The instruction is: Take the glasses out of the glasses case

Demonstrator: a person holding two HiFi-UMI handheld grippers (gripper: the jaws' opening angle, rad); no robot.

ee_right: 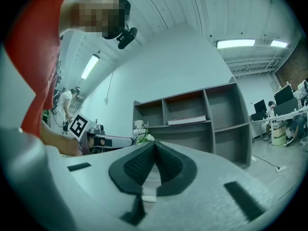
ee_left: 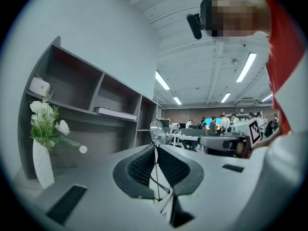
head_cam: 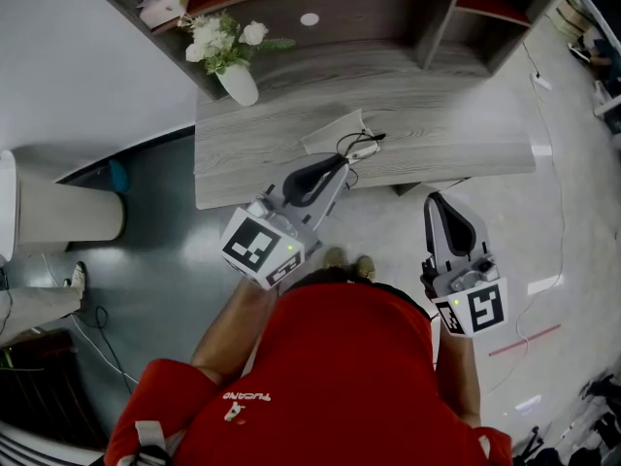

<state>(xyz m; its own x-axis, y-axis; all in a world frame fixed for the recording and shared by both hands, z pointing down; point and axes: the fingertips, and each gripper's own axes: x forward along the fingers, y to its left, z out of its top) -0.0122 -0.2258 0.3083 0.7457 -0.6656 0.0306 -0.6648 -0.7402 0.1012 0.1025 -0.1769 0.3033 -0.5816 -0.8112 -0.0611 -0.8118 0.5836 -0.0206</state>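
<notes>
the left gripper (ee_left: 155, 146) has its jaws almost together, pinched on a thin wire part of the glasses (ee_left: 157, 131); one round lens stands up just past the pad tips, and the rest of the frame hangs beyond them. the right gripper (ee_right: 155, 146) has its pads pressed together with nothing between them.

from the head view, the glasses hang off the left jaw tips above the front edge of the desk (head_cam: 466, 134), near its middle. the pale, flat glasses case (head_cam: 330, 132) lies on the desk just behind them, close to that front edge. whether the frame touches the case cannot be told. the right gripper is off the desk, over the floor in front of its front right part, well apart from the case. a white vase with flowers (head_cam: 236, 66) stands toward the back left corner.

judging from this, the lifting-out step looks done or nearly so: the glasses appear clear of the case and carried by one gripper alone. the next move likely calls for bringing them to a bare stretch of desk beside the case and lowering them gently before letting go. the hold is on a thin wire, so the frame could swing or slip.
</notes>
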